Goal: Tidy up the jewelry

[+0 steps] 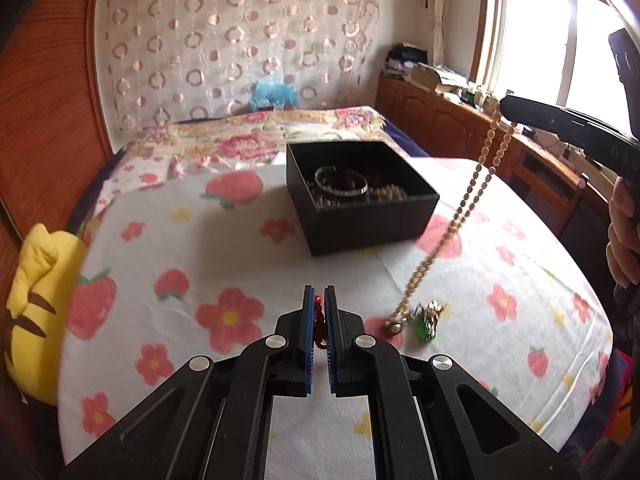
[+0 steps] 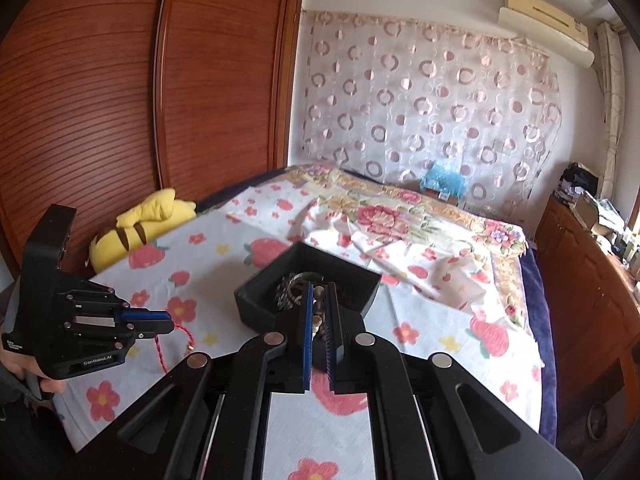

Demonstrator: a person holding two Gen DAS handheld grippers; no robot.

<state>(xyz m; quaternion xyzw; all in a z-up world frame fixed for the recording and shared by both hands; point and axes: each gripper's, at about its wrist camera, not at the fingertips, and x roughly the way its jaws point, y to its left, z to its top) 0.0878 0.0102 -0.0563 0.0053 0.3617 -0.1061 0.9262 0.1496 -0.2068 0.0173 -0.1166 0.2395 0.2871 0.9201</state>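
Both grippers loaded, we're mid-transfer toward the open black rectangular box (image 1: 360, 196), which sits on the flower-and-strawberry printed white sheet (image 1: 224, 248) and already holds a clear bangle (image 1: 341, 182) and bead strands

Left gripper (image 1: 319, 312): jaws clenched on a twisted red cord (image 2: 160, 346); in the right wrist view it hangs from the blue pads and trails onto the sheet, a small bead at its end

Right gripper (image 2: 319, 310): jaws clamped on a long cream bead necklace (image 1: 476, 188). The left wrist view shows it strung taut from the jaw tips down to a round metal end (image 1: 395, 327) at or just off the sheet, beside a small green-and-gold trinket (image 1: 429, 320) left loose on the sheet

Next move, as we judge it: carry the necklace over the box rim and lower it so the strand coils inside rather than draping over the wall, then release; same for the cord. Risk: the swinging tail snags the trinket or the box edge

Room: bed with a floral quilt (image 2: 384, 216) further back, yellow plush toy (image 2: 132, 228) at the sheet's edge, reddish wooden wardrobe doors (image 2: 120, 92), circle-pattern sheer curtain (image 2: 432, 96), wooden cabinet (image 1: 440, 120) under a bright window (image 1: 532, 32)
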